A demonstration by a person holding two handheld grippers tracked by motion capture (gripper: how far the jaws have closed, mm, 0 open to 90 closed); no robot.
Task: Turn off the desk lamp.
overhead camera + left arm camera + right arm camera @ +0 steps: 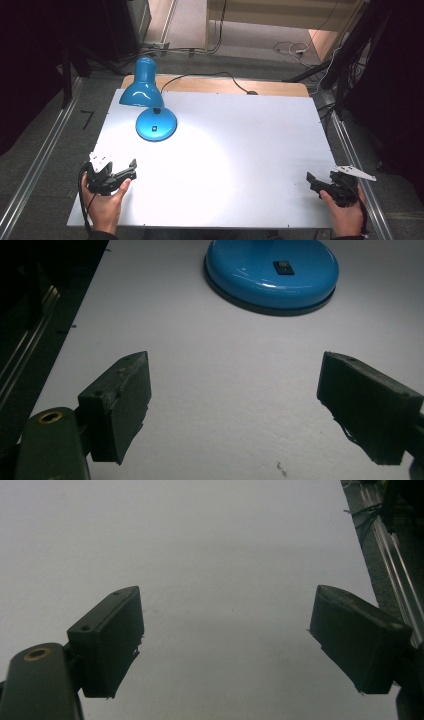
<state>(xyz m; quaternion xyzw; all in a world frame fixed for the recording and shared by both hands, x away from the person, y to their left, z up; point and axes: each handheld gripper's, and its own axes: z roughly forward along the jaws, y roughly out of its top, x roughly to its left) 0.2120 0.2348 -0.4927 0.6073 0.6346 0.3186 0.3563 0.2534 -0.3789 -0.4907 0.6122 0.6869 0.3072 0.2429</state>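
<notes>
A blue desk lamp (148, 95) stands at the back left of the white table (240, 135), lit and casting a bright pool on the tabletop. Its round base (272, 272) carries a small black switch (283, 267). My left gripper (127, 171) rests near the front left edge, held in a hand, open with nothing between its jaws (232, 405). The lamp base lies ahead of it, well apart. My right gripper (314, 181) sits at the front right edge, also open and empty (225, 640), over bare tabletop.
The lamp's black cord (210, 76) runs off the back of the table over a wooden strip (280, 88). Metal rails (355, 155) flank both sides. Cables and dark equipment lie on the floor beyond.
</notes>
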